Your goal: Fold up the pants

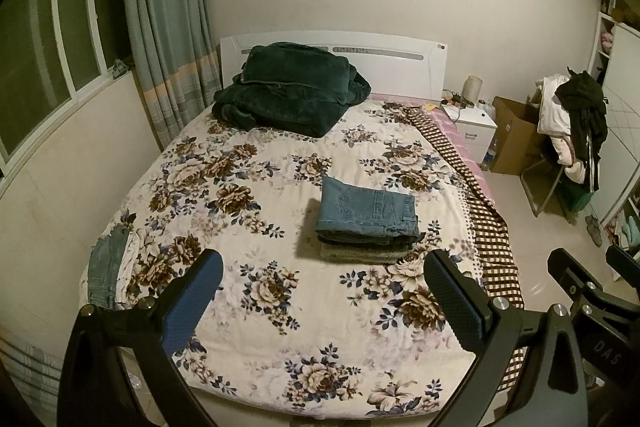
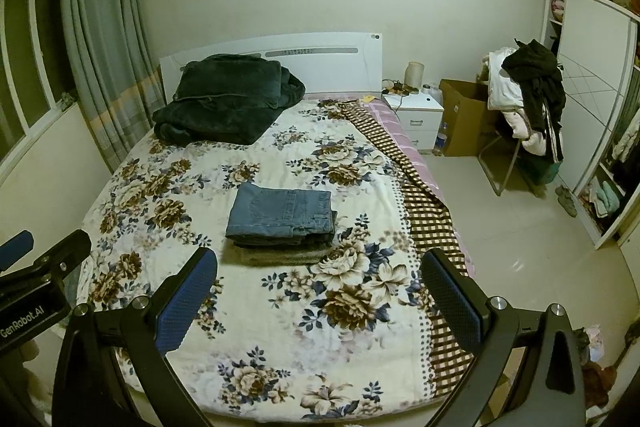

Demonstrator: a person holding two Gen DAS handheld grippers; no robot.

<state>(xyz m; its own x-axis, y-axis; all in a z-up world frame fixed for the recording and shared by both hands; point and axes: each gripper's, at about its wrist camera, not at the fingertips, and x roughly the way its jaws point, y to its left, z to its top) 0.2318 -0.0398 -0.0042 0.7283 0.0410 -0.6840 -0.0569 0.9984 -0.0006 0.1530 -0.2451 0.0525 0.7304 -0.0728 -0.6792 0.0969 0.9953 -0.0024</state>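
Observation:
A folded pair of blue jeans (image 1: 366, 209) (image 2: 282, 213) lies on top of a small stack of folded clothes in the middle of the floral bedspread (image 1: 260, 195) (image 2: 360, 163). My left gripper (image 1: 322, 267) hovers above the foot of the bed, open and holding nothing, well short of the stack. My right gripper (image 2: 318, 265) is beside it on the right, also open and holding nothing. Another denim garment (image 1: 105, 269) hangs at the bed's left edge in the left wrist view.
A dark green blanket (image 1: 288, 89) (image 2: 228, 97) is piled by the white headboard. A checked sheet (image 1: 486, 219) drapes over the bed's right side. Curtains (image 1: 168, 19) and a window wall stand left. A nightstand (image 2: 418, 117), cardboard box (image 2: 464, 115), clothes-laden chair (image 2: 528, 107) and wardrobe (image 2: 592, 99) stand right.

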